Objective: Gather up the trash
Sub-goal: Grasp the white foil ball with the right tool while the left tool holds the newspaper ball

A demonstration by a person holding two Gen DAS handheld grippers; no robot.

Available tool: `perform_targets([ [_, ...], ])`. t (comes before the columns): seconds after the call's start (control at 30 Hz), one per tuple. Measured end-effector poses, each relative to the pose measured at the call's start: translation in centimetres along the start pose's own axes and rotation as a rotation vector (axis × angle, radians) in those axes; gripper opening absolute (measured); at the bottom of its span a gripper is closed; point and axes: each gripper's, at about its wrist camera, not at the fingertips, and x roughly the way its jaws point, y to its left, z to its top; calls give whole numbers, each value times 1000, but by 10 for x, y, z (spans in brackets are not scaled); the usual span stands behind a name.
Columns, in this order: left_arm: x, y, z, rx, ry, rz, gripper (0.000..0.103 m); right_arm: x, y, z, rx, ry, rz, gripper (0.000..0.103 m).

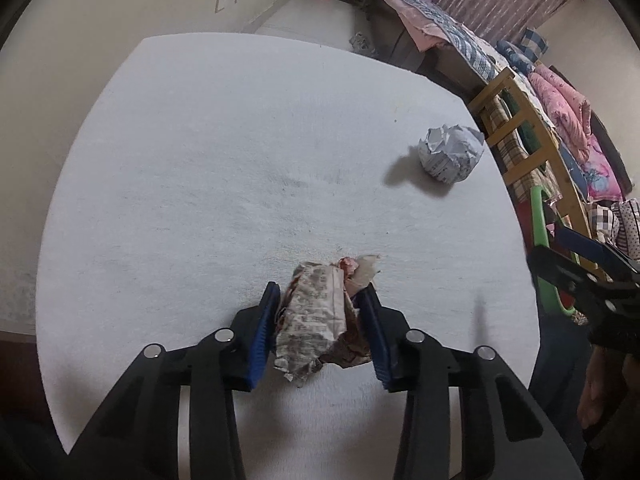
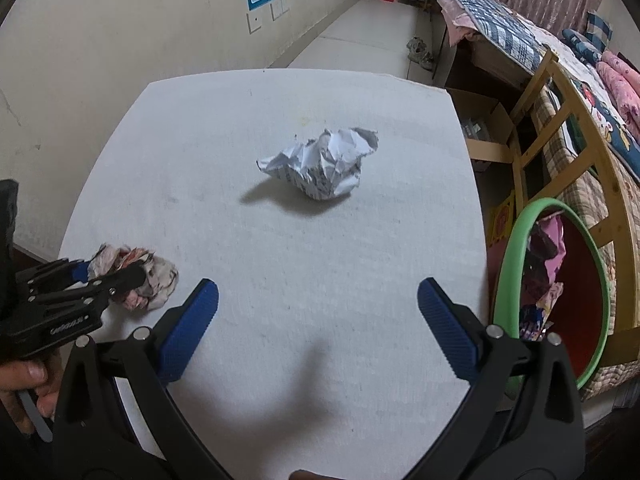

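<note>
The left tool (image 1: 320, 320) is clamping the crumpled wrapper (image 1: 320, 320) on the desk (image 1: 200, 160); right of it, the right tool (image 2: 318, 320) is hovering level, spread wide, before the paper ball (image 2: 320, 164).

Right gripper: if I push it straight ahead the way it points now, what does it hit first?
Most likely the crumpled white paper ball. It lies on the white table ahead of the open right gripper, roughly on its centre line, with bare tabletop between. Height is unclear, so the gripper might pass above it.
</note>
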Motion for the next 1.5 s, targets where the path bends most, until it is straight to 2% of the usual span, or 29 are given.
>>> perform_targets([
  [0.33,-16,11,-5,-23,-47,-4,36,1,16,5,-15,-5,8,98],
  [0.63,-31,17,1,-24,-96,15,36,7,13,20,2,-16,-4,98],
  [0.9,-35,32,2,-55,-108,24,36,37,6,46,24,3,-6,98],
  [1.13,-25,41,4,-79,-90,17,36,81,5,60,-23,54,-44,98],
  [1.5,-19,43,5,-86,-80,9,37,111,11,78,-43,49,-67,98],
])
